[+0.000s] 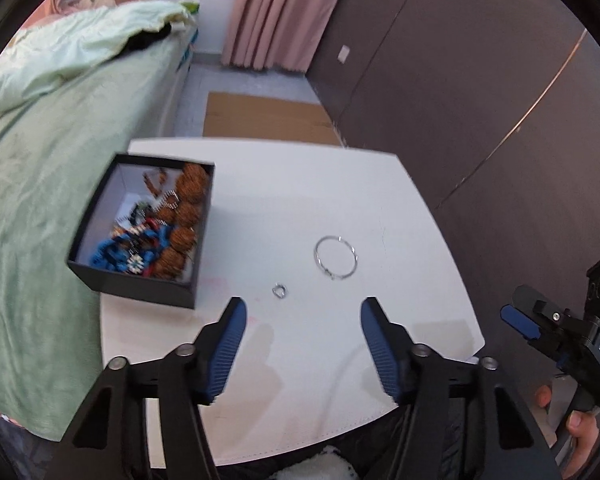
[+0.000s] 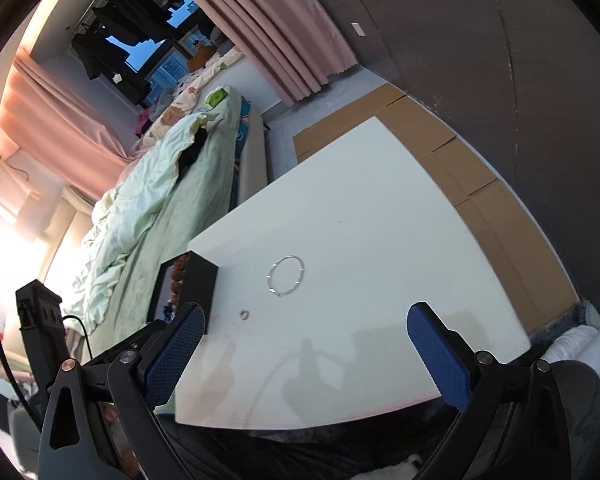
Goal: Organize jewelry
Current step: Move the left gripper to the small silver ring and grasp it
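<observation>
1. Bangle lies flat on the white table, right of the small ring.
2. Black box of jewelry sits far left.
3. Left gripper half-spread, empty; right gripper wide, empty.

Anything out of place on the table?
Yes. Two pieces lie loose on the white table, outside the black jewelry box: a thin silver bangle and a small silver ring. The rest of the jewelry sits in the box.
</observation>
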Motion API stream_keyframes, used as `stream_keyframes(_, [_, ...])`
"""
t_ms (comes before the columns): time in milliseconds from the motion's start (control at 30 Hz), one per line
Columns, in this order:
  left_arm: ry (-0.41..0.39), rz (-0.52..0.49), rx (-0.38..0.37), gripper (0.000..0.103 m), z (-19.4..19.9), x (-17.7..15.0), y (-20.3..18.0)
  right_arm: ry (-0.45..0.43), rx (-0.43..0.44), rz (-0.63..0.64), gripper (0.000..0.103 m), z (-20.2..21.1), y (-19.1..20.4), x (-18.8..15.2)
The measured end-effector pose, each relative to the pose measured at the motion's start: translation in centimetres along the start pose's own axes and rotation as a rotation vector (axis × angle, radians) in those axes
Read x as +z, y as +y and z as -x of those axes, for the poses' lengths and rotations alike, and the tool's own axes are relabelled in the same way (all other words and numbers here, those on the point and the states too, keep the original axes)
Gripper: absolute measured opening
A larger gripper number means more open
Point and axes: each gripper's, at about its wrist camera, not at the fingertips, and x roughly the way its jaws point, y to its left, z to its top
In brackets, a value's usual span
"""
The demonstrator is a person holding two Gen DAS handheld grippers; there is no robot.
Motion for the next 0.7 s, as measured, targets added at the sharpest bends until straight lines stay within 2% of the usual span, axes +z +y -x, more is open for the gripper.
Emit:
stream_keyframes(67, [0.028,0.008,0.013,0.055,-1.0,0.2,-0.2,0.005,0.001,-0.008,0.093,0.0,-0.6,-0.1])
stream_keyframes(100, [0.039,0.005,0.022,0.053,-1.4,0.3,-0.4,0.009,-0.002,-0.015,0.086,-0.2,-1.0,0.0])
stream_keyframes(200, [0.072,-0.014,0.049,0.043,-2.9,0.6,-1.2,0.011,-0.011,-0.033,0.08,-0.4,-2.0,-0.1])
stream_keyframes(367, [0.104,-0.027,0.096,0.042,-5.0,1.1,-1.7,0.034,-0.001,-0.04,0.062,-1.2,-3.3,-0.2])
stream_keyframes(567, [0.145,-0.047,0.155,0.042,-7.6,1.5,-1.8,0.053,-0.001,-0.052,0.061,-2.1,-4.2,-0.1])
stream_keyframes(700, [0.167,-0.059,0.208,0.036,-8.9,1.5,-1.8,0.06,-0.002,-0.066,0.06,-2.7,-4.9,0.2])
